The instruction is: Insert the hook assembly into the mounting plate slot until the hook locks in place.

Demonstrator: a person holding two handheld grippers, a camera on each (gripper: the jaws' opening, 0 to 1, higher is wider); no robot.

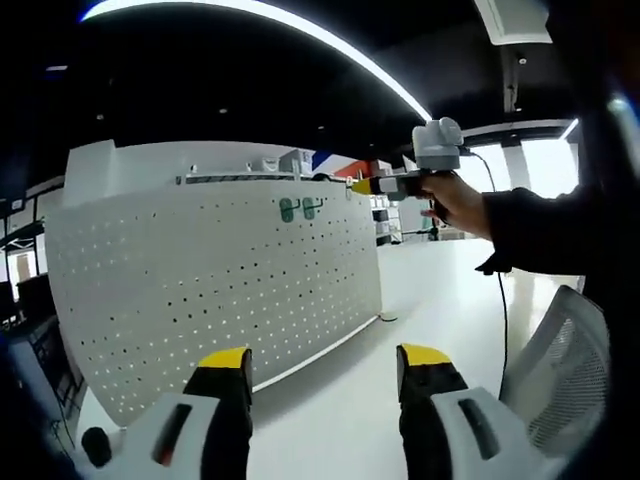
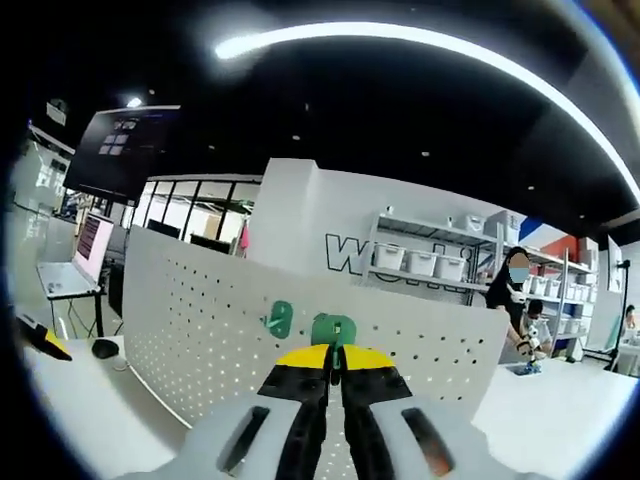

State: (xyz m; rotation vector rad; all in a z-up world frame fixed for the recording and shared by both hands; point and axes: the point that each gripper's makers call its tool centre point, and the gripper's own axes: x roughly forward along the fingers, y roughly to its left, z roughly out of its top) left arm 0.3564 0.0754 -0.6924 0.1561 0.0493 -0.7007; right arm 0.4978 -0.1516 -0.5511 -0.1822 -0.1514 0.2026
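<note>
The white perforated mounting plate (image 2: 300, 340) stands upright on the table, directly ahead of the right gripper (image 2: 335, 358). Two green plastic hooks sit high on its face. One green hook (image 2: 334, 330) lies immediately beyond the closed jaw tips, against the plate. The second green hook (image 2: 279, 319) hangs just left of them, well apart from the left gripper (image 1: 325, 362).

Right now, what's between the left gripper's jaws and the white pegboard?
In the left gripper view, only bare white tabletop lies between the open left gripper and the pegboard. The green hooks hang higher up.
</note>
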